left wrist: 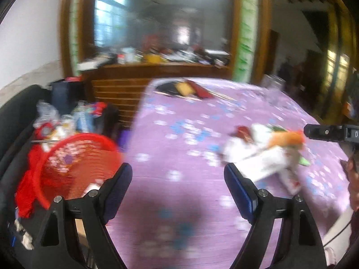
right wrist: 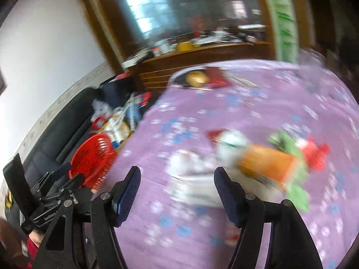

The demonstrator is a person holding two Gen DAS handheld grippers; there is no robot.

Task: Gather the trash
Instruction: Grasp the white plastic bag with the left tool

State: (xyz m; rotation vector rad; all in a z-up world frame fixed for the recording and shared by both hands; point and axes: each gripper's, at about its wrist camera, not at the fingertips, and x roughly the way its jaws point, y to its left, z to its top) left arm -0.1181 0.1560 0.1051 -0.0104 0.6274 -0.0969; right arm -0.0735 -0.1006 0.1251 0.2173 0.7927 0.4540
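Note:
A heap of trash [left wrist: 264, 154] lies on the purple flowered tablecloth [left wrist: 179, 148]: white paper, an orange packet and red scraps. My left gripper [left wrist: 178, 174] is open and holds nothing, short of the heap and to its left. A red mesh basket [left wrist: 78, 163] stands off the table's left edge. In the right wrist view my right gripper [right wrist: 177, 179] is open just before the white wrappers [right wrist: 197, 179], with the orange packet [right wrist: 267, 163], green scraps [right wrist: 291, 148] and a red scrap [right wrist: 316, 154] beyond. Both views are blurred.
A black sofa [left wrist: 18, 112] at the left carries bags and clutter behind the basket. At the table's far end lie dark, yellow and red items [left wrist: 184, 89], before a wooden cabinet [left wrist: 125, 89]. A person [left wrist: 352, 179] is at the right edge.

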